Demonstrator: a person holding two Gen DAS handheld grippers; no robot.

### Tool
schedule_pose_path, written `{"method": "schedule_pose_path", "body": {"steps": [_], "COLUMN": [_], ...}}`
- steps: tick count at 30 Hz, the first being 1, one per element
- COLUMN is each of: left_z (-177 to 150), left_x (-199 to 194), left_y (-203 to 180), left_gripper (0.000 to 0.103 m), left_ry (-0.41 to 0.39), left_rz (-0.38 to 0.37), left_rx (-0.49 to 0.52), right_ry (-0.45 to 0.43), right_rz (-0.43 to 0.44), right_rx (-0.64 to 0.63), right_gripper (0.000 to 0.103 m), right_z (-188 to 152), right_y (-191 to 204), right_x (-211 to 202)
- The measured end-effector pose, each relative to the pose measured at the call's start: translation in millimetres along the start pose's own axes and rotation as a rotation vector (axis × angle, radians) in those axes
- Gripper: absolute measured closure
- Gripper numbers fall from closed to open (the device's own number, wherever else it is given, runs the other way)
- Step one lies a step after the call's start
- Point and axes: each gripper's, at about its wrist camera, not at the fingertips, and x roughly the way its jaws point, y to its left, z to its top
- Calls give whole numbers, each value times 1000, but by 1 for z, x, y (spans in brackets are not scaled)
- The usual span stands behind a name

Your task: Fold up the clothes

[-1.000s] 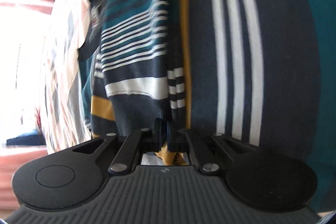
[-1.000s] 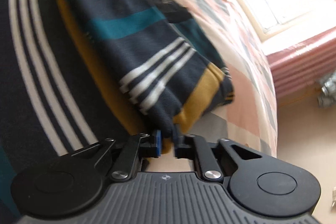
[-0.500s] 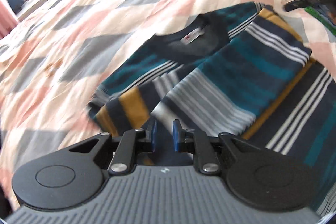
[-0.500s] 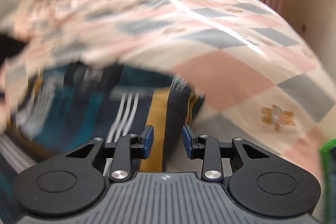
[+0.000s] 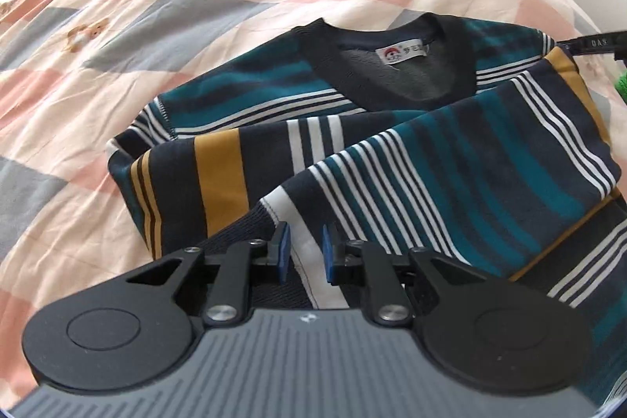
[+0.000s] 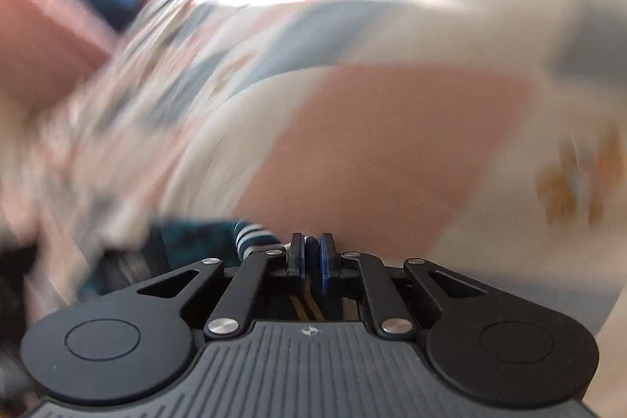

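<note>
Laid flat now on the pink, grey and cream patchwork quilt (image 5: 164, 2): the striped navy, teal, mustard and white knit sweater (image 5: 450, 179), no longer hanging pinched by both sleeves as a second ago. Both sleeves crossed over the chest, collar and label up. Sleeve folds seemingly finished; next, probably, taking the hem and folding toward the collar. Left gripper (image 5: 305, 253) hovering over the cuff, fingers slightly apart, pinching nothing. Right gripper (image 6: 311, 255) closing, nothing visibly between its pads, view blurred.

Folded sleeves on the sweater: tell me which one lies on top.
The sleeve with many thin white stripes on teal lies on top. It crosses over the other sleeve, which shows a broad mustard band, and its cuff ends nearest the left gripper.
</note>
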Motion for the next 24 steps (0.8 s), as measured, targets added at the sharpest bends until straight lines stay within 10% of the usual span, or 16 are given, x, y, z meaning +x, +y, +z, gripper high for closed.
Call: {"method": "schedule_pose_path", "body": {"steps": [7, 13, 17, 24], "left_z": [-2, -9, -5, -35], "left_x": [-8, -8, 9, -46], "left_y": [-3, 7, 24, 25], "left_gripper": [87, 87, 77, 81], "left_ry": [-32, -70, -37, -149], "left_rz": [67, 40, 72, 91], "left_rx": [-44, -84, -113, -145], "right_ry": [-210, -261, -86, -301], "right_rz": [-218, 47, -68, -76], "right_rx": [-391, 1, -209, -270], "right_gripper": [103, 96, 96, 80], "right_z": [-18, -29, -50, -72], "right_y": [52, 9, 41, 66], "right_x": [-27, -52, -9, -75]}}
